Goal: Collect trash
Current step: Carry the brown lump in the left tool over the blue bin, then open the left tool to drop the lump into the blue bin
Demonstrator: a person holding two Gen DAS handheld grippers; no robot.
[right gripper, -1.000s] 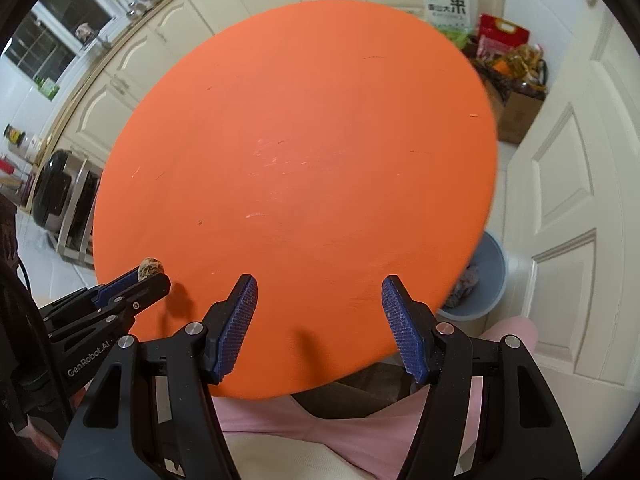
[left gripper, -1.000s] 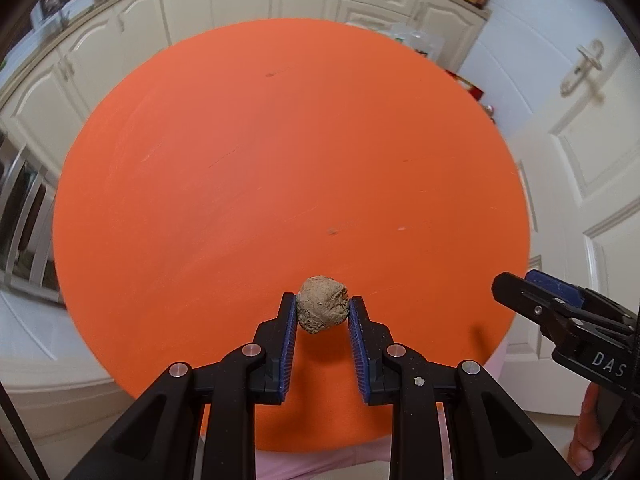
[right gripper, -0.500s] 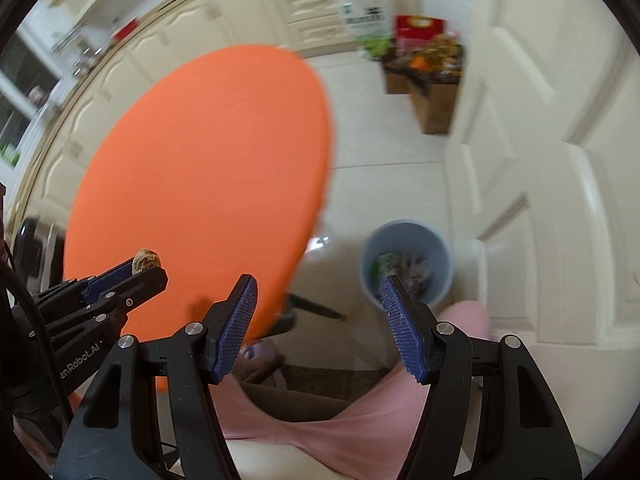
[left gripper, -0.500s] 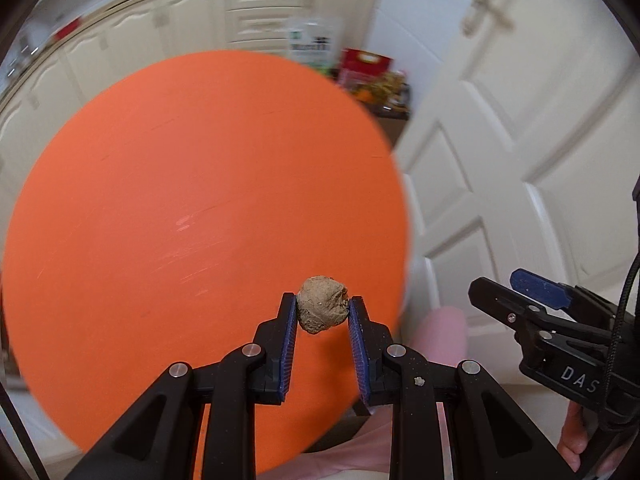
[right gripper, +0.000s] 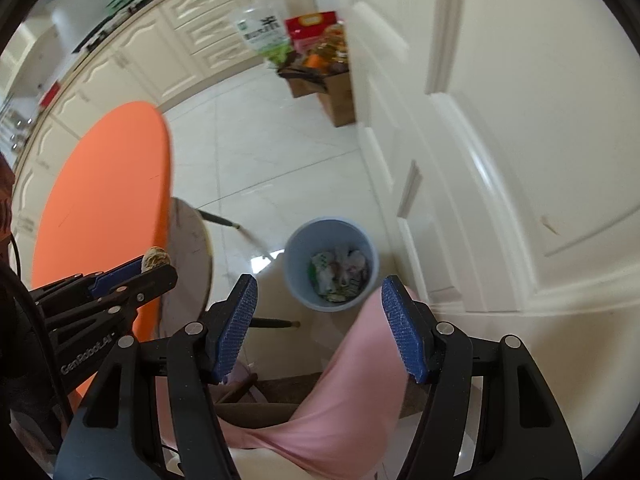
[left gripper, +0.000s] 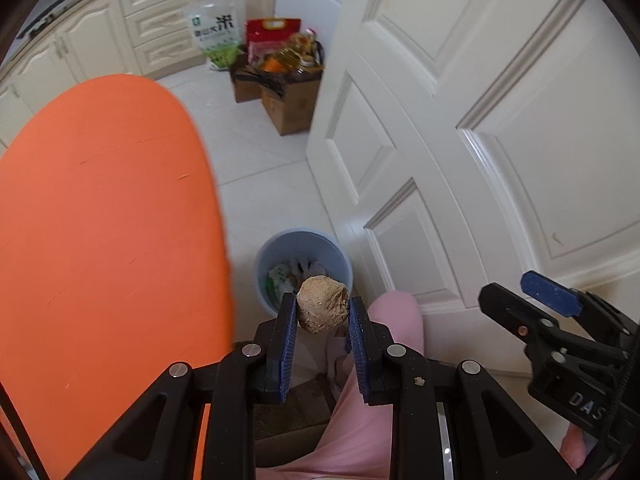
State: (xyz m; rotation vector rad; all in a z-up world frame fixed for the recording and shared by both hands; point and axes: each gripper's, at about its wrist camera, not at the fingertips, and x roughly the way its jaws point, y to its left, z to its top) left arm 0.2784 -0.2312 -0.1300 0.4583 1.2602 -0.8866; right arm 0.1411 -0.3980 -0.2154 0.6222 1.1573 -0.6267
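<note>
My left gripper is shut on a brown crumpled paper ball and holds it in the air, off the right side of the orange round table. A light blue trash bin with wrappers inside stands on the floor below and just beyond the ball. In the right wrist view the bin sits on the floor ahead, between the fingers of my open, empty right gripper. The left gripper with the ball shows at the left there.
A white panelled door rises at the right, close to the bin. Cardboard boxes with groceries and a rice bag stand by the cream cabinets at the back. The person's pink-clad leg is below the grippers.
Both grippers have swung right, away from the table top and out over the floor. The bin has come into view under the left gripper. The ball stays held.
</note>
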